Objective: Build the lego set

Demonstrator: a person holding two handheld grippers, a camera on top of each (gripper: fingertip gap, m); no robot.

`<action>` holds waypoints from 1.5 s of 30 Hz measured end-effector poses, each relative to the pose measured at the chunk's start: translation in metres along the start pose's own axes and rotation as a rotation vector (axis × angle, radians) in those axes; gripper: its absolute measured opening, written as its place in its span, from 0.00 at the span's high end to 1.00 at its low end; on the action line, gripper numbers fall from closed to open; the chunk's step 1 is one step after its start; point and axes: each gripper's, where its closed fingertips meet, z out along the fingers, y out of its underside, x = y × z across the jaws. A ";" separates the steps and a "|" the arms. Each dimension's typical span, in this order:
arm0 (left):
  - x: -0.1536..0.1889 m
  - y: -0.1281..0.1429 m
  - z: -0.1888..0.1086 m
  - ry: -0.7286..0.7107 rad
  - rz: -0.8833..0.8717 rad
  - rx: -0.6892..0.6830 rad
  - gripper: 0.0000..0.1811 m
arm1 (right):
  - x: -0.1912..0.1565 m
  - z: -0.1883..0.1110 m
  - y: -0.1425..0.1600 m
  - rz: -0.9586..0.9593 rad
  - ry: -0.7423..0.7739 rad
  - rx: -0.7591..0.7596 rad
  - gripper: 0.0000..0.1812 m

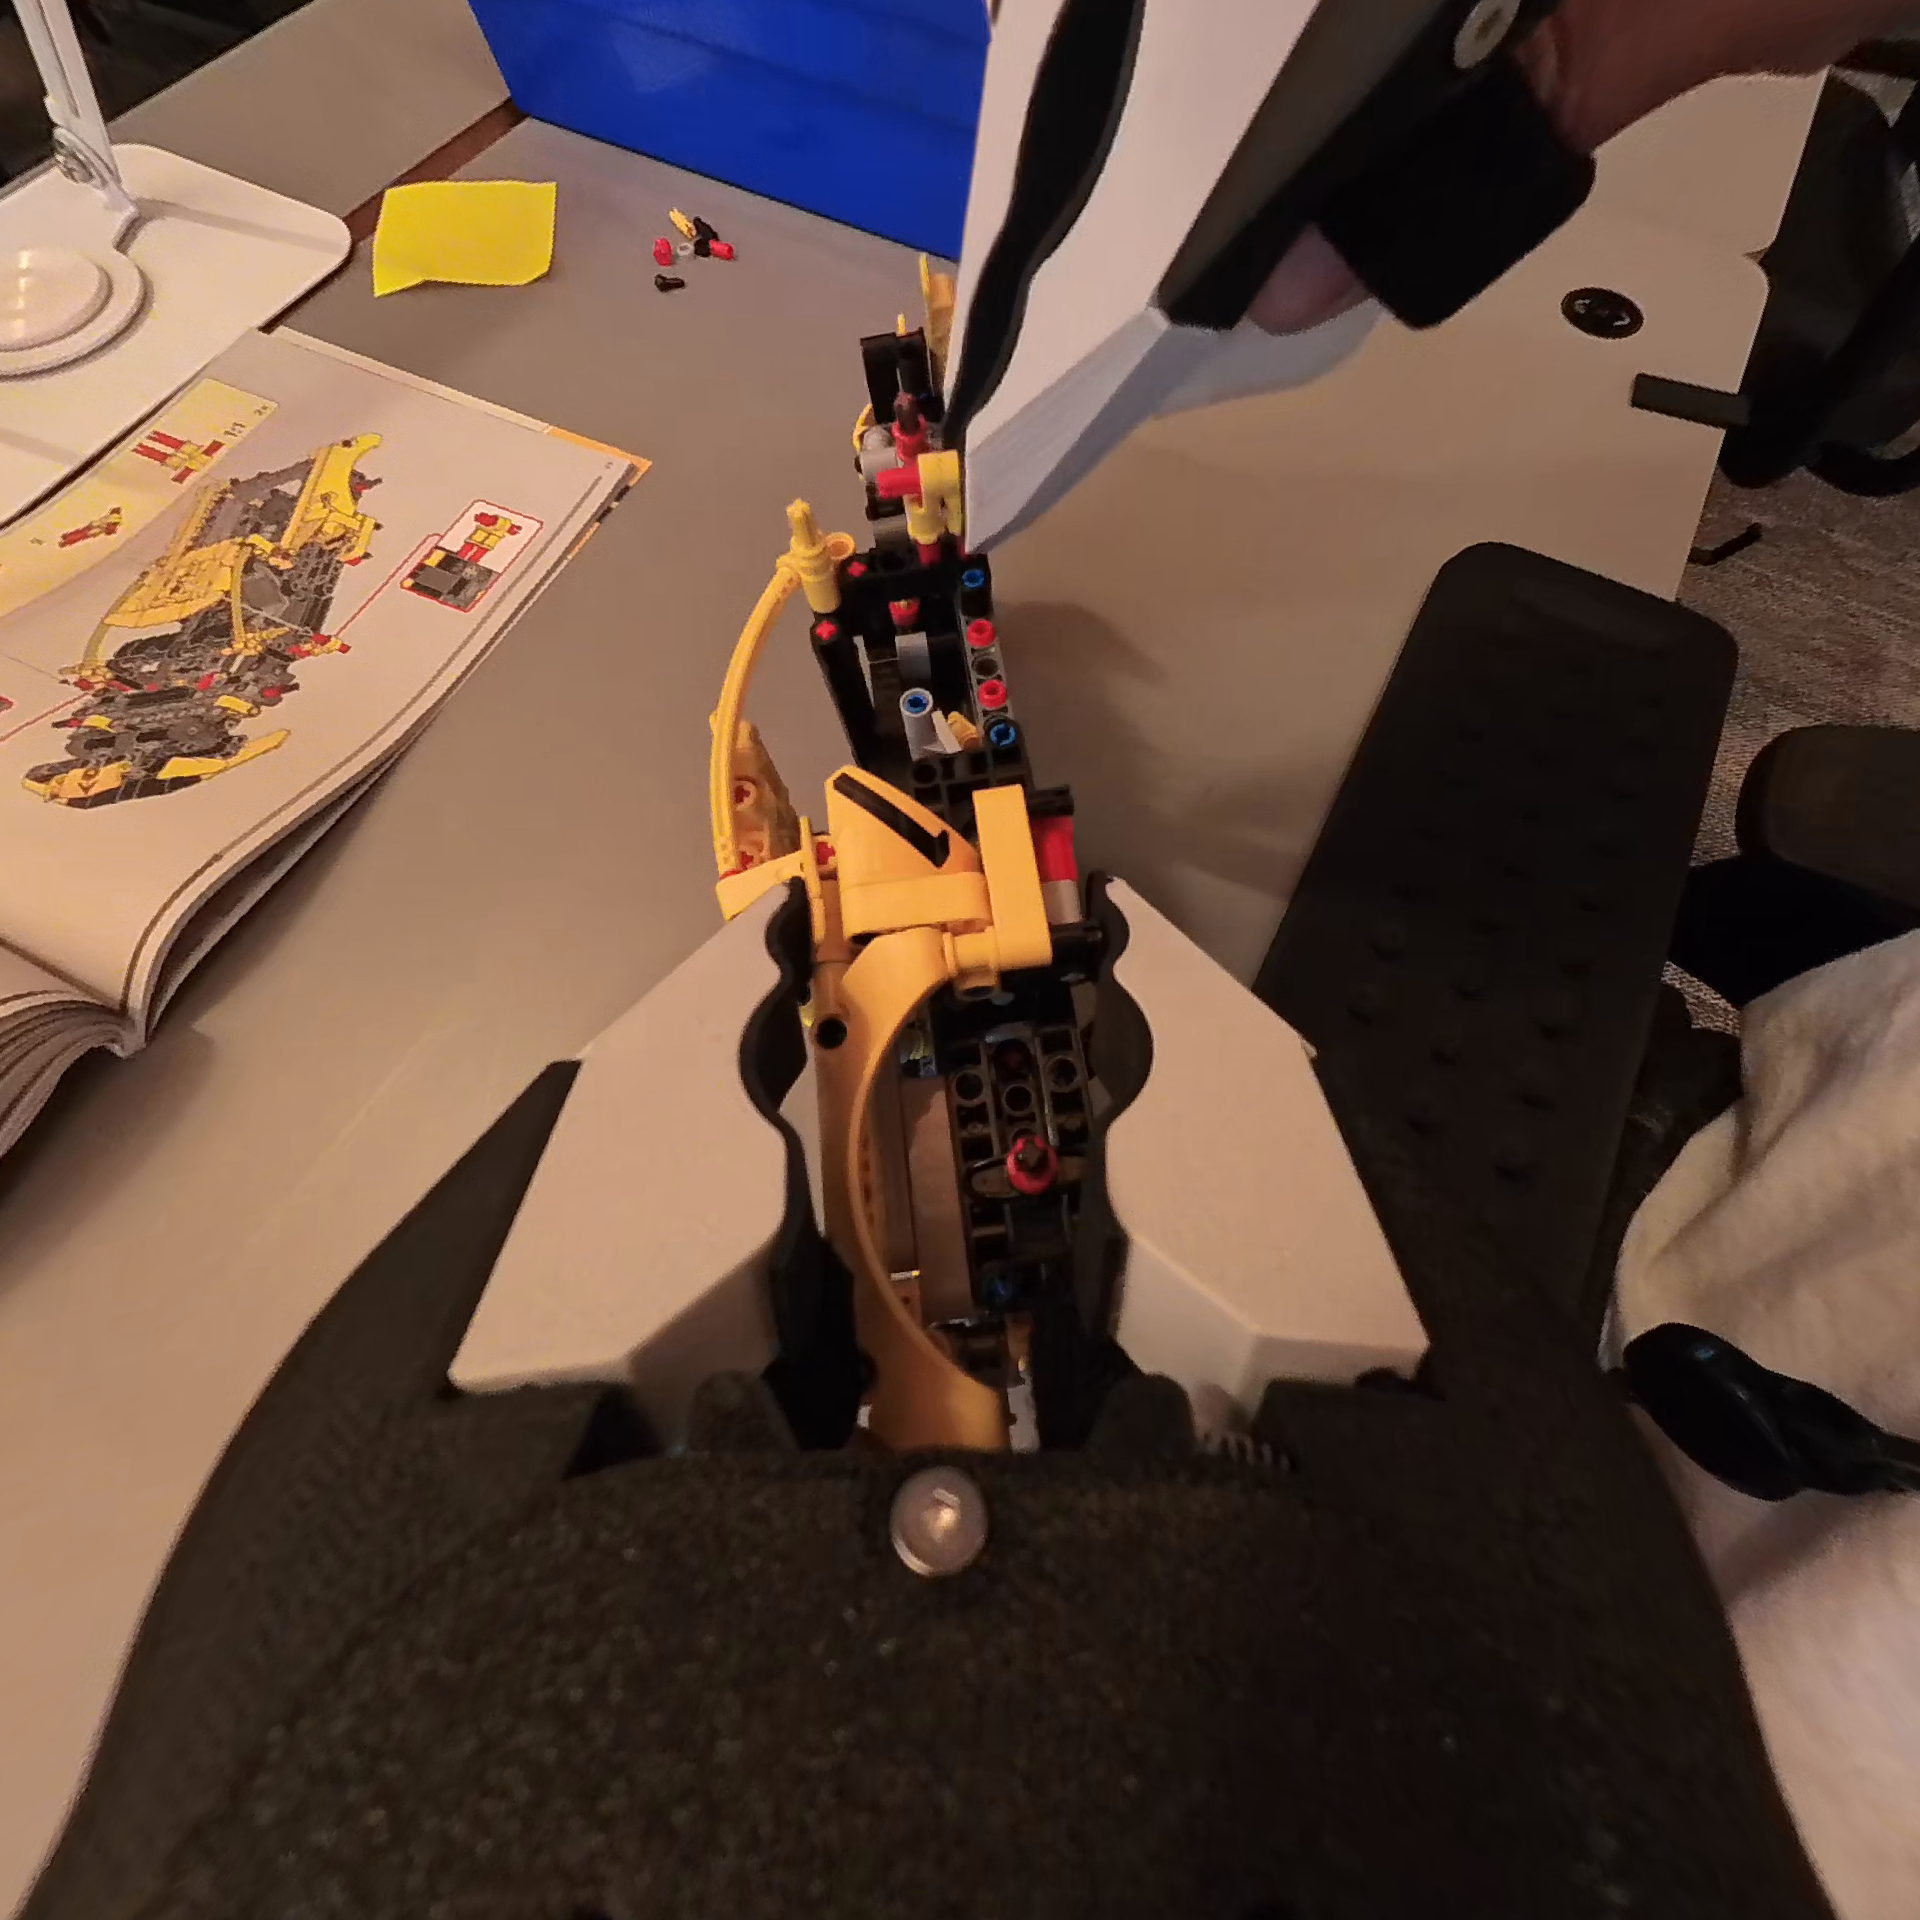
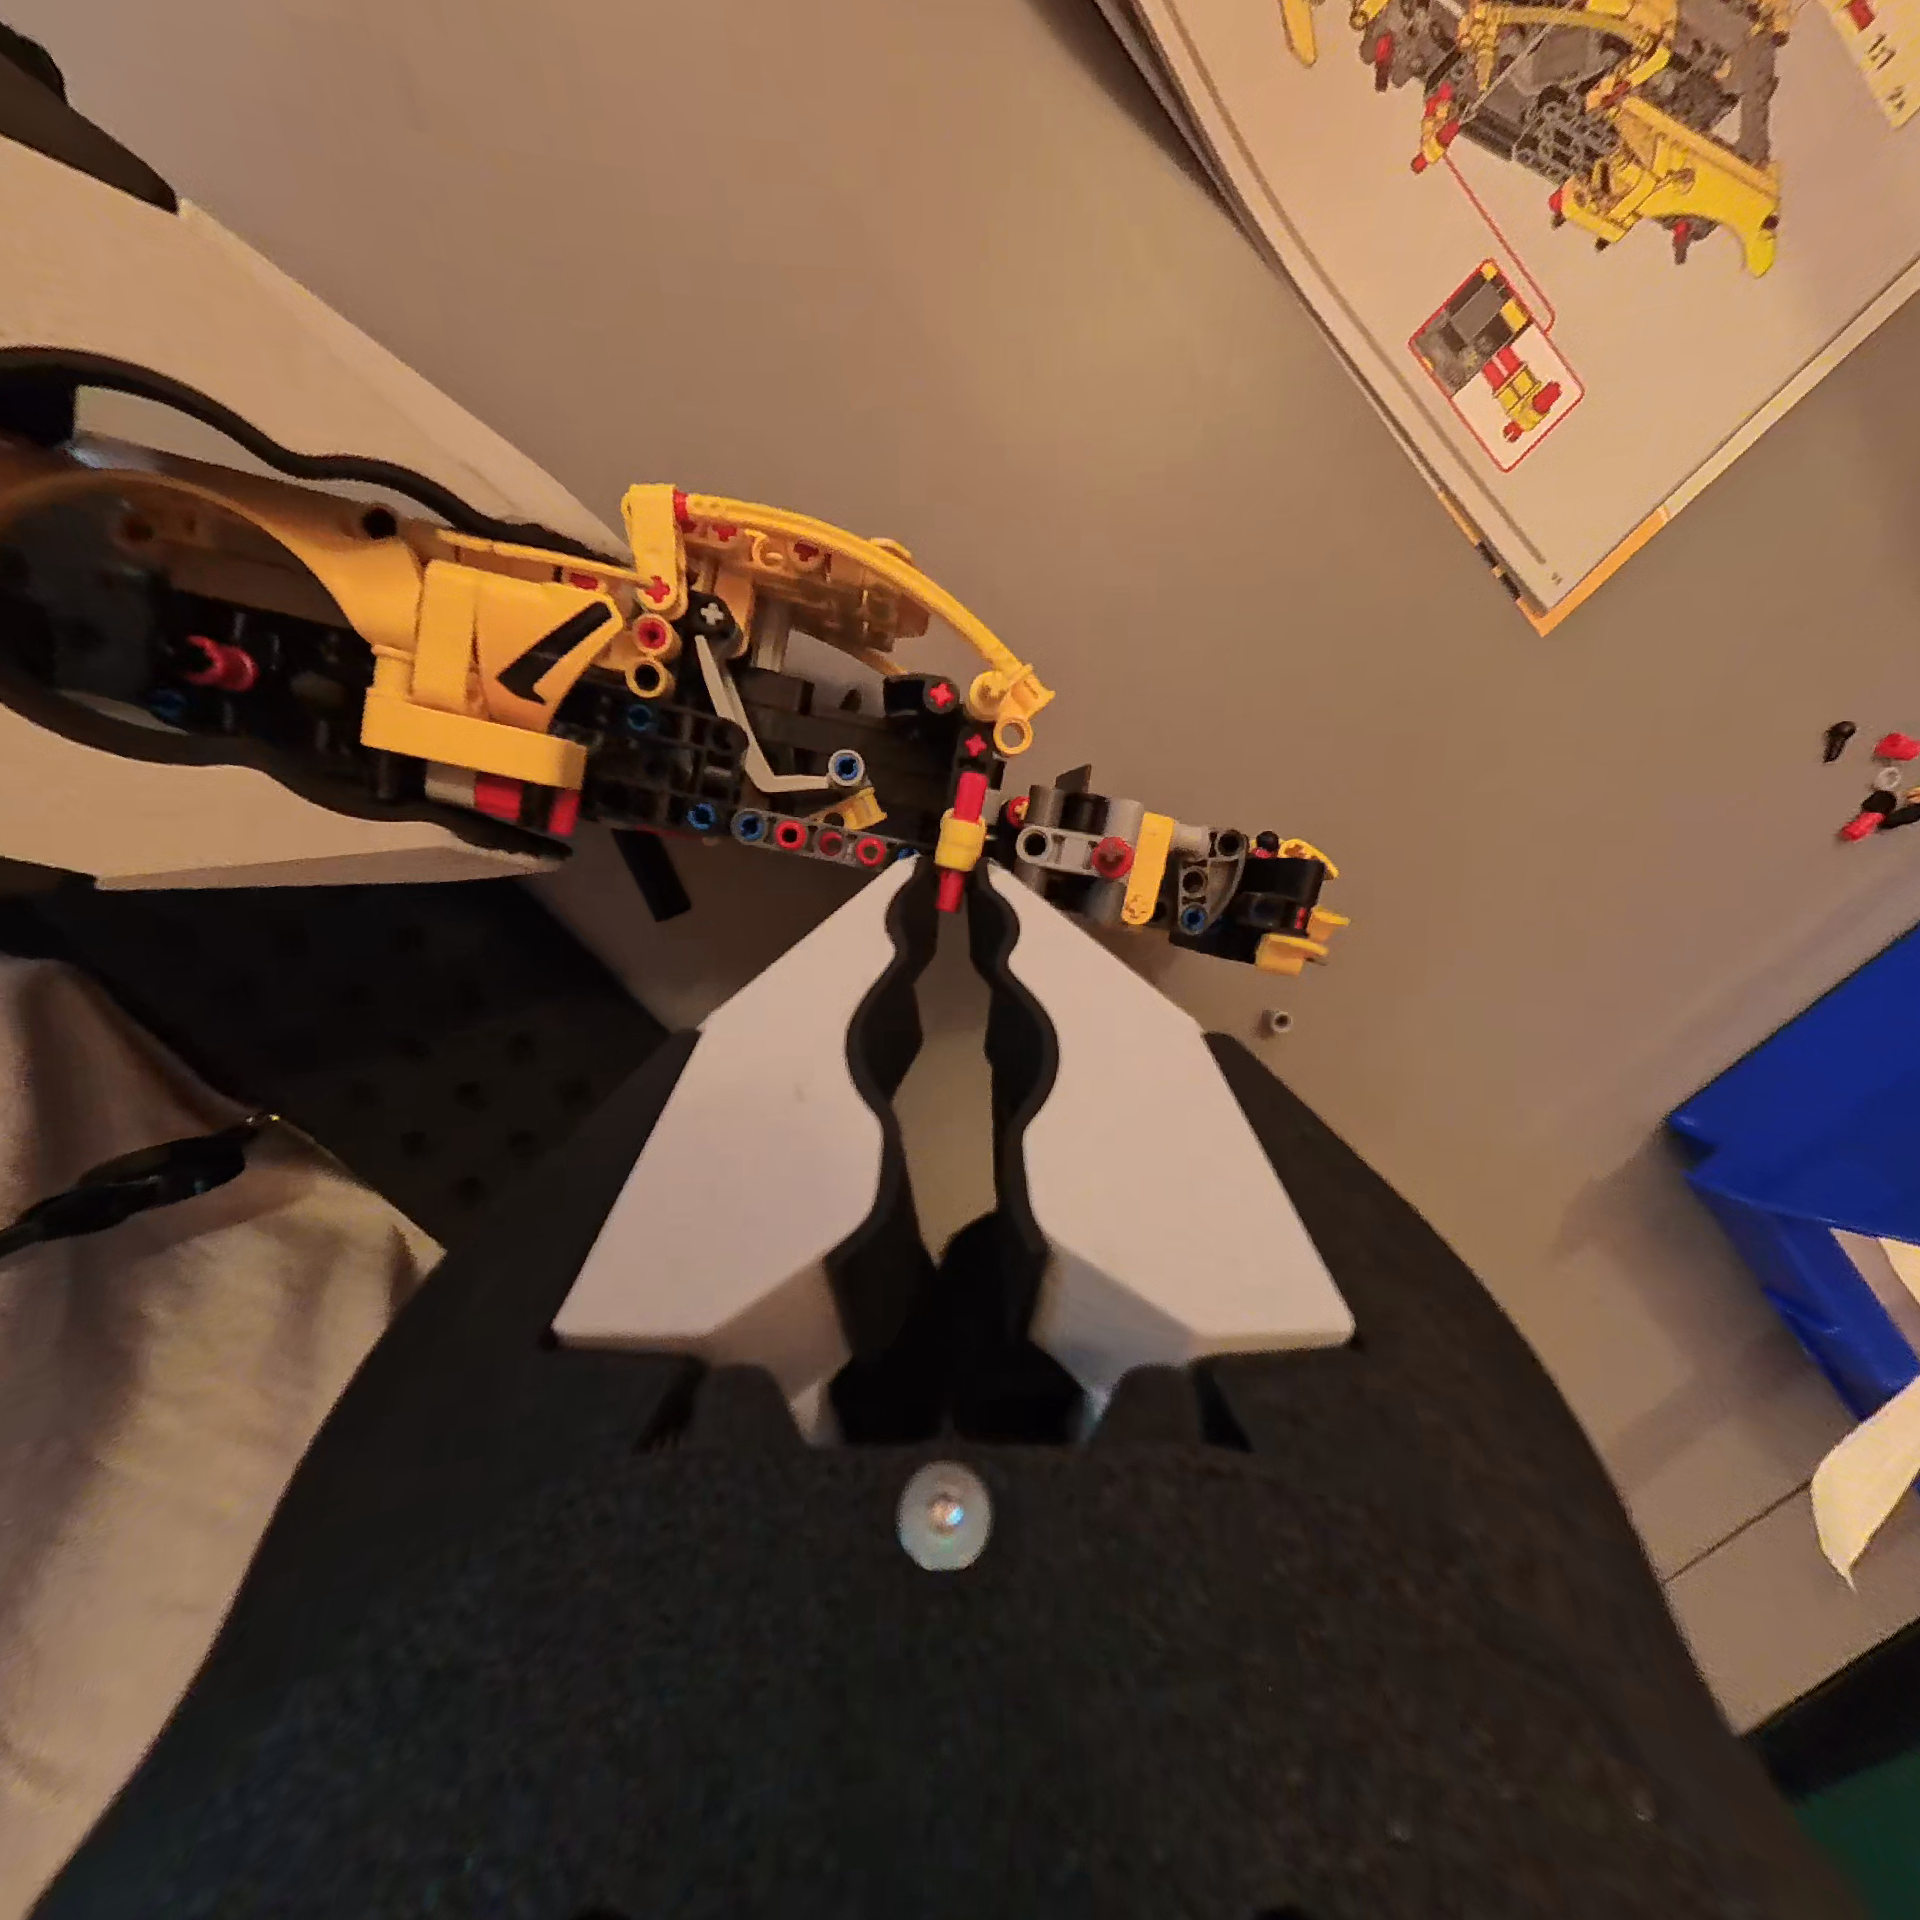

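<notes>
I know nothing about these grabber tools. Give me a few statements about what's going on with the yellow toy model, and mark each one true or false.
1. The left gripper is closed around one end of the yellow and black lego model. True.
2. The right gripper hangs wide open, far from the model. False: its fingers are pinched on a small red and yellow pin piece at the model's edge.
3. An open instruction booklet lies on the table. True.
4. The loose small parts lie heaped on the booklet. False: they lie on the bare table, near a blue bin.
5. A yellow paper scrap lies on the table. True.
</notes>
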 end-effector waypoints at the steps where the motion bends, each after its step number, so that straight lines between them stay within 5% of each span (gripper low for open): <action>1: 0.000 0.000 0.000 0.000 -0.002 0.002 0.71 | 0.000 0.000 0.000 0.011 -0.013 0.007 0.97; 5: -0.002 0.000 0.000 0.008 -0.014 0.009 0.71 | 0.000 0.002 -0.002 0.066 -0.077 0.066 0.98; 9: -0.002 0.000 0.000 -0.003 -0.006 0.002 0.71 | 0.001 0.002 -0.002 -0.005 0.030 0.030 0.97; 17: -0.002 0.000 0.000 -0.004 -0.025 0.008 0.71 | -0.004 -0.003 -0.011 0.111 -0.157 0.097 0.90; 21: -0.002 0.000 0.000 -0.008 -0.022 0.006 0.71 | 0.002 0.002 -0.011 0.075 -0.077 0.067 0.96; 45: 0.001 -0.001 0.002 -0.011 -0.016 0.004 0.71 | 0.005 0.001 -0.010 -0.011 0.077 -0.007 0.97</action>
